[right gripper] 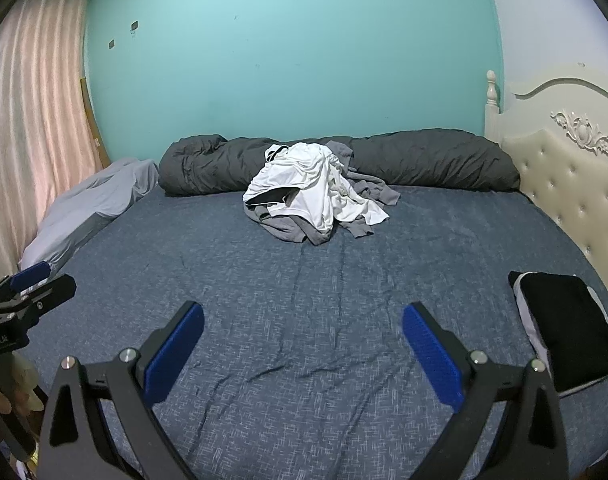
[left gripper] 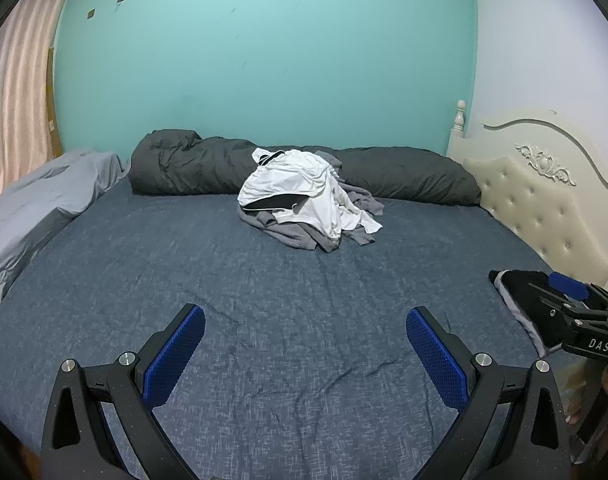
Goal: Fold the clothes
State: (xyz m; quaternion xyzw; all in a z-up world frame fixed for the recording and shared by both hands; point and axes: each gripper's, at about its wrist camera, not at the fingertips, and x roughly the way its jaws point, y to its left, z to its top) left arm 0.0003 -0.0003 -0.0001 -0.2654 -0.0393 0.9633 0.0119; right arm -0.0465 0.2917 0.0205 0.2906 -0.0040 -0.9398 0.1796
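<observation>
1. We see the bed (left gripper: 304, 320), covered by a blue-grey sheet with shallow creases.
2. We note a heap of white and grey clothes (left gripper: 308, 196) lying on the sheet, toward its far side.
3. We find a rolled dark grey duvet (left gripper: 404, 176) along the far edge, touching the heap.
4. We mark a light grey bedding bundle (left gripper: 44, 204) at the left edge.
5. We observe a folded black garment (right gripper: 564, 328) at the right edge, near the cream headboard (right gripper: 576, 184).

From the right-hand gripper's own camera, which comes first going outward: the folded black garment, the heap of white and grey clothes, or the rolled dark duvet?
Measured from the right gripper:
1. Folded black garment, close by on its right side, near the headboard.
2. Heap of white and grey clothes, straight ahead in the middle of the bed.
3. Rolled dark duvet, just behind the heap, along the turquoise wall.
</observation>
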